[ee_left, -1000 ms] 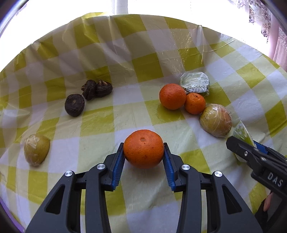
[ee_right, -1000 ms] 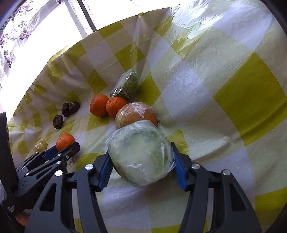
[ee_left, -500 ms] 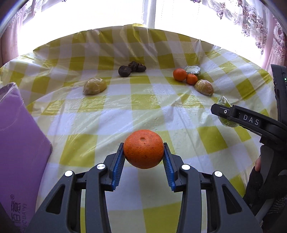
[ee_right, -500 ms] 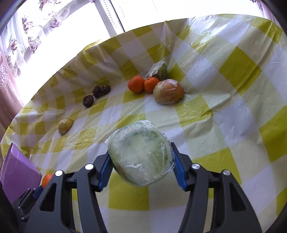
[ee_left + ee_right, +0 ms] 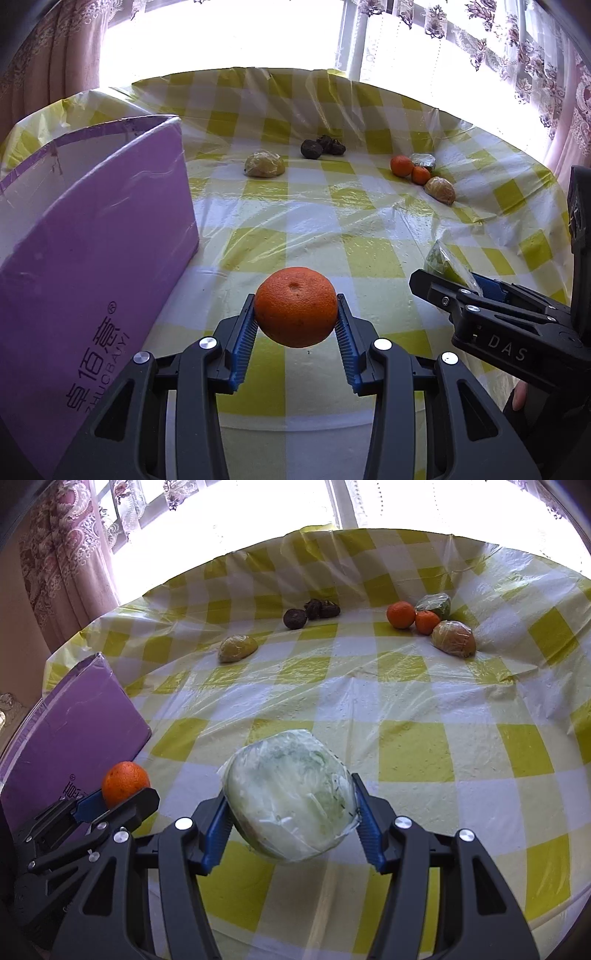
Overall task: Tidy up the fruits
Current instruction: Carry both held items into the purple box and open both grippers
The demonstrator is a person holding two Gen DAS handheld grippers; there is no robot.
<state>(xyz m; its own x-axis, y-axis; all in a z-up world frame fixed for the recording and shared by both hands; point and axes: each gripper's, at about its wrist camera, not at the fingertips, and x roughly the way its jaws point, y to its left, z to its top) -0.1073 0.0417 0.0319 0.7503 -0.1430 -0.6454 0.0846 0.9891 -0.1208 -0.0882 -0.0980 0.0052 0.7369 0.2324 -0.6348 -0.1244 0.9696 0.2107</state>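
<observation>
Yellow-checked plastic cloth covers the desk (image 5: 295, 206); above it a round orange (image 5: 295, 307) is clamped in the left gripper (image 5: 295, 325) beside a purple cardboard box (image 5: 92, 258), while a plastic-wrapped green fruit (image 5: 291, 797) is gripped by the right gripper (image 5: 291, 812).

Both tools back from fruit pile, beside purple box (image 5: 92, 258).

A: Where is the orange (image 5: 295, 306)?

B: Clamped between the left gripper (image 5: 295, 328) jaws, above the checked tabletop (image 5: 369, 229), right of the purple box (image 5: 92, 258).

A: And beyond the box?

B: Wrapped fruit (image 5: 264, 164), dark fruits (image 5: 321, 147), two small oranges (image 5: 410, 169).
</observation>
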